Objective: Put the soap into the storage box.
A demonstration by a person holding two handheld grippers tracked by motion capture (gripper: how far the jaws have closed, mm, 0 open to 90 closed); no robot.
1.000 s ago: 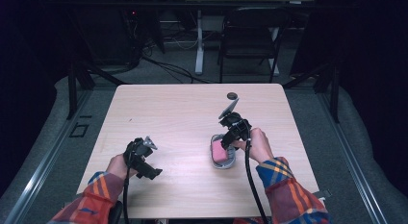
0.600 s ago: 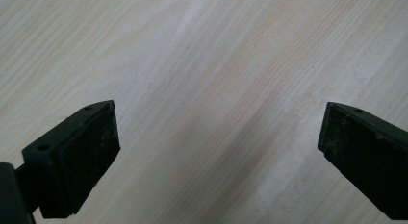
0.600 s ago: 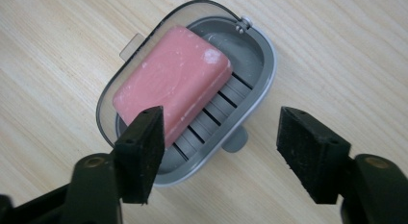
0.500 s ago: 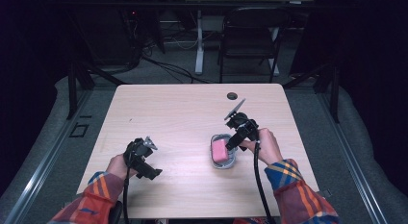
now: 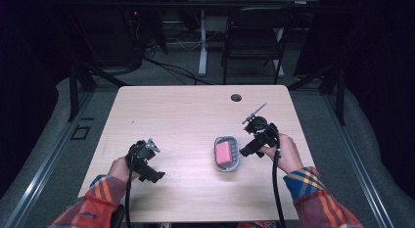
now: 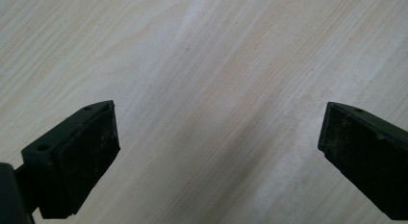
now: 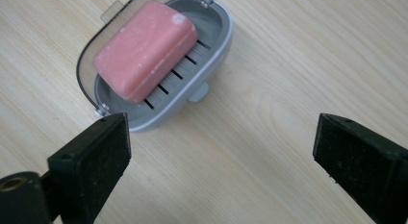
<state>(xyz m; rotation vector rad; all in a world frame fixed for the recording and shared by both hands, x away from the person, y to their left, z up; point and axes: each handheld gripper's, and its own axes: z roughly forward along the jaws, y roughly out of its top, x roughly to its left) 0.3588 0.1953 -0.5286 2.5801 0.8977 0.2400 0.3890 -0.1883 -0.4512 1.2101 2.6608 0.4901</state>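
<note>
Your right gripper [image 5: 246, 150] has its jaws spread wide and empty, just right of the grey soap dish [image 5: 227, 154] and clear of it; the dish sits on the wooden table [image 5: 195, 110] right of centre near the front, with the pink soap bar [image 5: 224, 152] lying in it on the slats. Your left gripper [image 5: 151, 167] is well apart at the front left, jaws also released wide over bare wood, gripping nothing.
</note>
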